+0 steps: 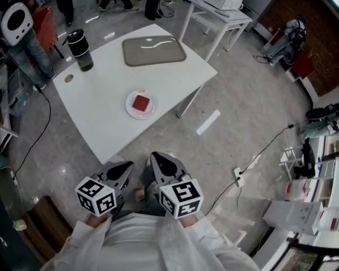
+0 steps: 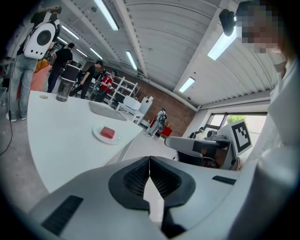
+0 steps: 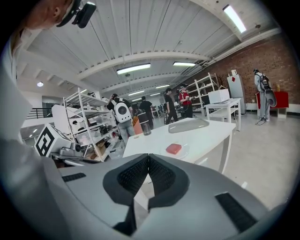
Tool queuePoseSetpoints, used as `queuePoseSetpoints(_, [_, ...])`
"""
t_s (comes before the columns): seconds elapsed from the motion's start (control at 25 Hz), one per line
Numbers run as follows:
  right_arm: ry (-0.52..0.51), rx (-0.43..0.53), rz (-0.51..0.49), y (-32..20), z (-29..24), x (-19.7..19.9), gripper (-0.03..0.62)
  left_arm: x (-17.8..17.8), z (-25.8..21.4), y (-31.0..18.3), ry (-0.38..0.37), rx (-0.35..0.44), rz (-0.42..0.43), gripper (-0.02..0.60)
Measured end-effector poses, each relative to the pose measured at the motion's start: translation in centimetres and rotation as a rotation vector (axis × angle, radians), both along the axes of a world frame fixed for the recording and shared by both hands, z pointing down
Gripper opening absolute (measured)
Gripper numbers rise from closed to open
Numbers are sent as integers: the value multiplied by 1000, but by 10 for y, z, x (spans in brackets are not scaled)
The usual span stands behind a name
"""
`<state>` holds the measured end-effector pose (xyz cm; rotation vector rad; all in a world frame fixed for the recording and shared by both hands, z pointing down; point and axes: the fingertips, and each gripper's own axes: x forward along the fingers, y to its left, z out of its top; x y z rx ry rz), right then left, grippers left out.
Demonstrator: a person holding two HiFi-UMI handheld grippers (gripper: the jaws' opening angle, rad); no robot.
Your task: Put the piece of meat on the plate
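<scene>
A red piece of meat lies on a small white round plate near the front of the white table. Both grippers are held close to my body, off the table's near corner and well short of the plate. My left gripper is shut with nothing in it, and my right gripper beside it is shut and empty too. From the left gripper the meat and plate show far ahead to the left. Past the right gripper the meat sits on the plate.
A grey tray lies at the table's far side and a black jug stands at its far left corner. A second white table stands beyond. Cables and a power strip lie on the floor at right. People stand around the far side.
</scene>
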<state>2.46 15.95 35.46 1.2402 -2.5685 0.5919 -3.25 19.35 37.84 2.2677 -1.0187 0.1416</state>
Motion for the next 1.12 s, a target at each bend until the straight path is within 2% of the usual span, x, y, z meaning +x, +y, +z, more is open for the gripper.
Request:
queuePoseSetpoints(0.36, [4, -10, -18, -90, 5, 21, 15, 5, -3, -79, -22, -3, -41, 11])
queuePoseSetpoints(0.64, [-17, -3, -85, -149, -1, 24, 15, 7, -15, -142, -36, 20, -111, 11])
queuePoseSetpoints(1.12, [-11, -54, -154, -197, 13, 27, 15, 18, -7, -195, -64, -6, -136, 11])
